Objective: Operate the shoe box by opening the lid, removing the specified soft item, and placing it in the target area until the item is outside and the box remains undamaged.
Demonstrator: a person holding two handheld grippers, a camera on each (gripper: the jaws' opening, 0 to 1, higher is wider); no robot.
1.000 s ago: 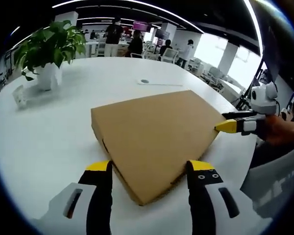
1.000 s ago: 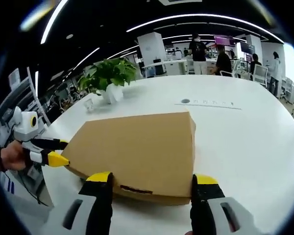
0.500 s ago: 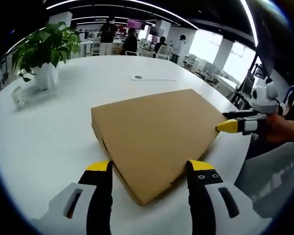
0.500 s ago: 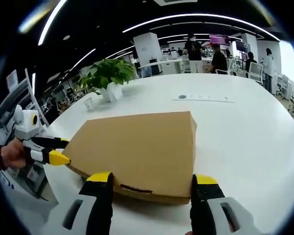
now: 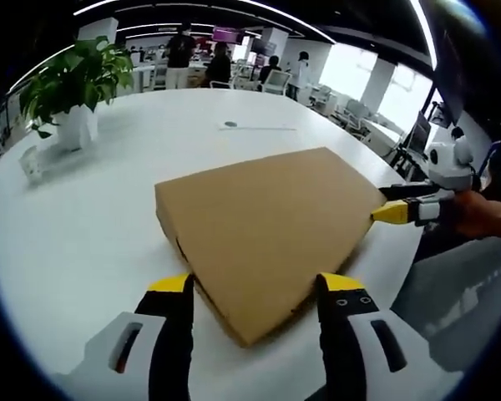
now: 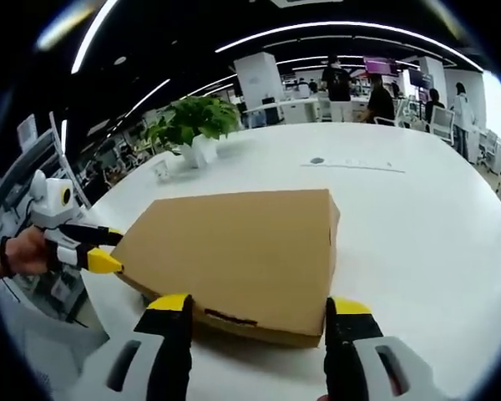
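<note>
While the shoe box (image 5: 263, 230) lies shut and flat on the white tabletop (image 5: 92, 225), both tools are set at its edges with the lid (image 6: 234, 251) not yet raised. In the left gripper view, the left tool (image 5: 252, 284) stands released, its yellow-tipped jaws spread to either side of the box's nearest corner, which points straight at the camera between them; neither jaw is seen touching the cardboard. In the right gripper view, the right tool (image 6: 257, 305) is likewise released, jaws wide, facing one side wall of the box, where a dark slot or tear (image 6: 225, 317) shows low on the wall.

Each tool shows in the other's view, tip at a far corner of the box: the right tool's yellow tip at the box's right corner in the left gripper view, the left tool's tip at the left corner in the right gripper view. Whether those tips touch the cardboard cannot be told.

The relation that matters is the lid's seam along the wall facing the right tool: that tool looks squarely at a side, so it seems the better placed to lift, while the left one, at a corner, could steady the box.

No brand or print can be read on the plain brown cardboard. A potted plant (image 5: 75, 83) stands well apart at the tabletop's far side, and a thin strip with a dot (image 6: 351, 164) lies beyond the box; any marks on it are too small to read.
</note>
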